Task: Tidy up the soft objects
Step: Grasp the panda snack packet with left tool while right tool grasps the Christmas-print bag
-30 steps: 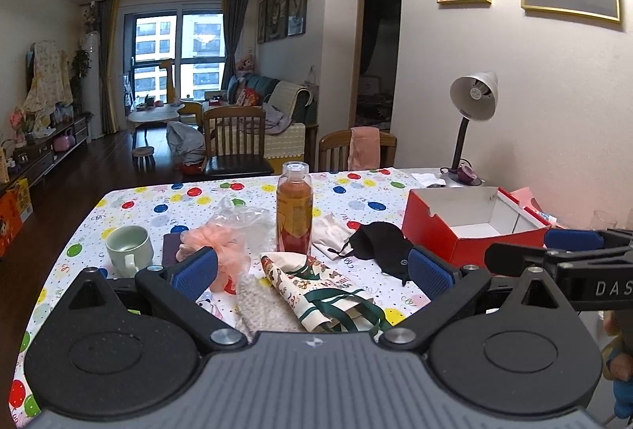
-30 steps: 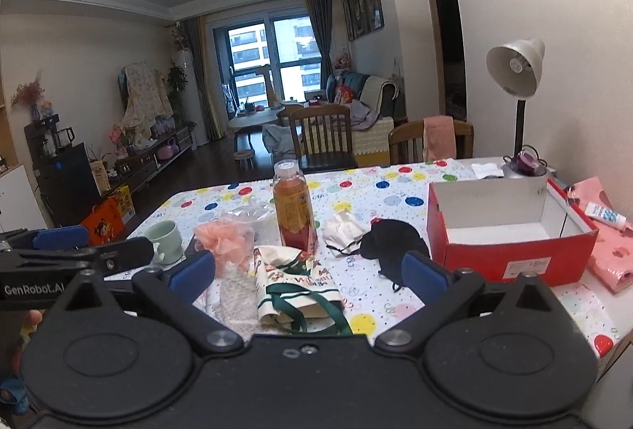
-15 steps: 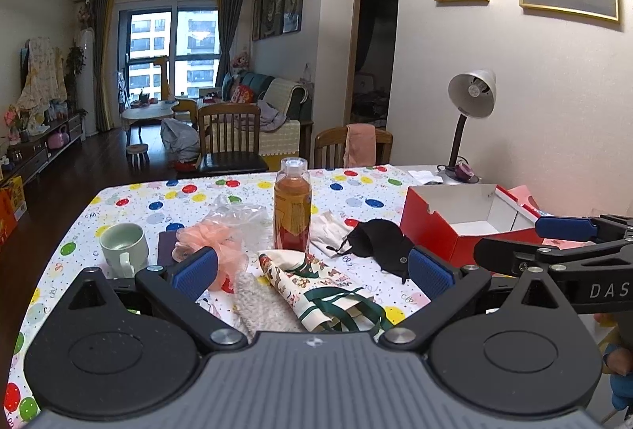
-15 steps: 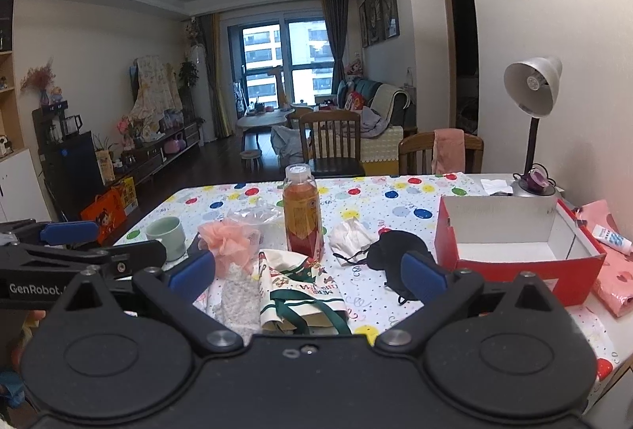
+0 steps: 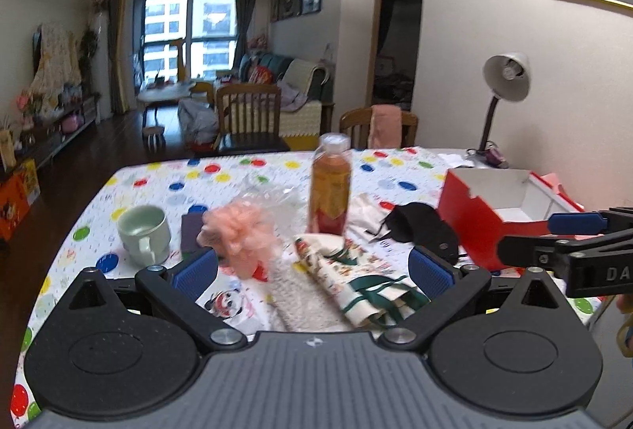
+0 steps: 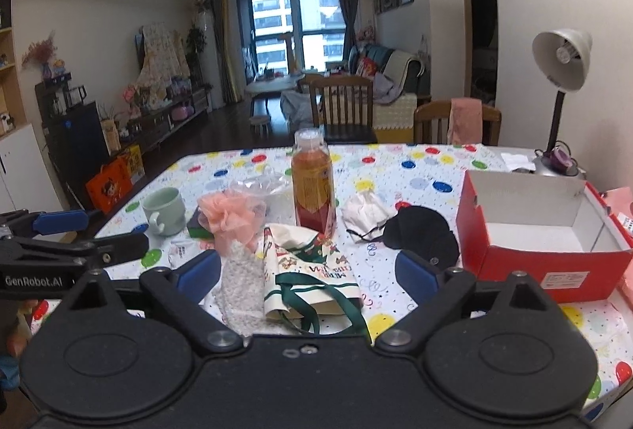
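The tabletop (image 6: pixel 395 167) w/ a dotty cloth holds everything. On its right side sits a red box (image 6: pixel 542 231), open on top, nothing inside that shows. In the middle stands a bottle (image 6: pixel 312 183) of orange-red drink, upright. Just in front of it lies a cloth bag (image 6: pixel 308 270) w/ green straps, flat, partly on a white fuzzy cloth (image 6: pixel 241 278). A black mask (image 6: pixel 421 231) lies between bottle & box, touching a white mask (image 6: pixel 366 213) on its left. A pink puff (image 6: pixel 227 217) sits left of the bottle, in clear plastic. A pale green mug (image 6: pixel 166 209) stands further left. The right hand-held gripper (image 6: pixel 306 270) hangs over the bag, jaws wide apart & just closing a bit, nothing gripped. The left hand-held gripper (image 5: pixel 312 270) is wide apart too, over the fuzzy cloth & bag, gripping nothing.
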`<state>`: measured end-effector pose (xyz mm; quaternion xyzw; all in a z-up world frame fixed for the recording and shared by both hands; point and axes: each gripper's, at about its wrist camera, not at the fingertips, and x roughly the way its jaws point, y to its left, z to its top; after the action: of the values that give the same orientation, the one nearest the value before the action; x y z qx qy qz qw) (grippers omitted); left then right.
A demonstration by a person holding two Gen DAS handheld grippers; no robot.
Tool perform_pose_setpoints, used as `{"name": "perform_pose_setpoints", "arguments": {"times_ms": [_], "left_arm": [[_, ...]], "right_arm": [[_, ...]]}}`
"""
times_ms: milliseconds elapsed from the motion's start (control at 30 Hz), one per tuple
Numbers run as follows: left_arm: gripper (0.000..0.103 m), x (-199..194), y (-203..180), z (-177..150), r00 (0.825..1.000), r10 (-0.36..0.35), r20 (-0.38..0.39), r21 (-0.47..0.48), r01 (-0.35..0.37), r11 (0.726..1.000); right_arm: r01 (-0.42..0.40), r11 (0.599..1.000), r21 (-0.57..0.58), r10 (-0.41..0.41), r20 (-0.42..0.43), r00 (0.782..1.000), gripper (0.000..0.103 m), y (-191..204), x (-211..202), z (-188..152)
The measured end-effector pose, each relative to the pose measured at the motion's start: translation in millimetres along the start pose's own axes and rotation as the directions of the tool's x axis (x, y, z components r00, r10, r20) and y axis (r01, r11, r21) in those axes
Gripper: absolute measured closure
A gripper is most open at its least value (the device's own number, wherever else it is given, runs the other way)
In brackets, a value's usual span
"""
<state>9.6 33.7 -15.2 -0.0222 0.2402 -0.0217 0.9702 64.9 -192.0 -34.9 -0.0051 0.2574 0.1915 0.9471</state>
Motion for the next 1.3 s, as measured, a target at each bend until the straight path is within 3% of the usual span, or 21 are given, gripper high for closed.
{"name": "perform_pose_setpoints", "arguments": {"times_ms": [300,400,633,1000,1133,1300], "left_arm": [[0.000,74,56,-15,0.987,0.091,-0.131,-0.032,-0.096,0.995],[0.000,101,71,-20,0.976,0.103,-0.191,-0.052,-0.115,0.992],[0.000,164,99,-34,0.937,0.135,-0.324,-0.071,-0.166,0.984],[0.000,212,116,-55,0.892,0.114,-0.438,-0.084,-0.166,0.982],[0.000,216,118,-58,0.894,0.108,-0.434,-0.096,-0.165,0.982],[0.001,223,118,-56,0.900,0.079,-0.429,-0.108,-0.138,0.984]], "right_arm": [[0.012,0.999,-0.046,-0.016,-0.102,0.995,0.015,7,66,8],[0.005,0.998,-0.058,-0.014,-0.145,0.989,0.020,11,93,12],[0.005,0.996,-0.091,-0.028,-0.252,0.967,0.021,23,156,14],[-0.005,0.978,-0.211,-0.074,-0.364,0.928,0.023,53,226,-5],[-0.006,0.969,-0.245,-0.091,-0.384,0.919,0.023,59,241,-11],[0.005,0.958,-0.288,-0.123,-0.391,0.912,0.032,66,251,-15]]}}
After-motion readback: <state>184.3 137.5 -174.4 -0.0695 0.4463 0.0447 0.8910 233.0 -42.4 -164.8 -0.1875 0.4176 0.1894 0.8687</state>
